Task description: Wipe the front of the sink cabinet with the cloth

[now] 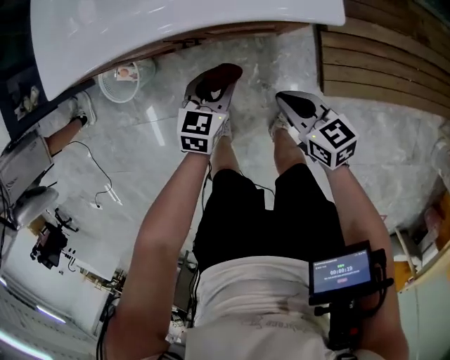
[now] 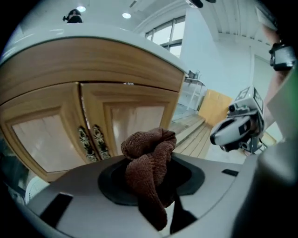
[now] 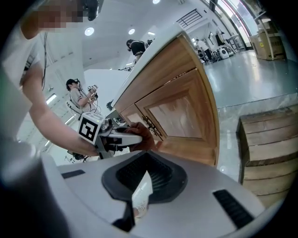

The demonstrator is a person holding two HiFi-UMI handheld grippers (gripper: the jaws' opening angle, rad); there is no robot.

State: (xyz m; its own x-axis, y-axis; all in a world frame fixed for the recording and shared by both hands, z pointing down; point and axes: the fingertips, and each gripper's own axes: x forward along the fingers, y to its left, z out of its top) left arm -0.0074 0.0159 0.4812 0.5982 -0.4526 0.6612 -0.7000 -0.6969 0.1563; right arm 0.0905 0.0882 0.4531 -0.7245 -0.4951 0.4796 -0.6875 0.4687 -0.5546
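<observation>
Nearest to us, the left hand-held gripper [image 1: 211,91] is clamped on the cloth [image 2: 149,158]. The brown fabric is bunched into a wad that stands proud of the jaw tips, with a tail hanging below them. We judge this grip suits wiping: the wad, not the hard jaws, would meet the wood first.

The right hand-held gripper [image 3: 139,200] has its jaws together with nothing between them. It is held level with the left one, just beside it and clear of its path. We read it as idle, since the task needs only one wiping tool.

Both point forward and down over the marble floor [image 1: 260,63], above the person's shoes.

Next comes the sink cabinet [image 3: 179,111]. Its two wooden doors [image 2: 135,116] are closed, and a pair of ornate handles [image 2: 91,142] sits at the centre seam. The cloth faces the lower door area near that seam. The left gripper view suggests a gap between cloth and wood, but we cannot confirm whether they touch. We judge that wiping has not visibly begun.

Caution: the raised handles and panel mouldings could snag the loose tail of the cloth.

Above the doors, the white sink top [image 1: 176,21] overhangs. To the right of the cabinet lies a slatted wooden platform [image 3: 270,139]. Farther off are other people in an open hall.
</observation>
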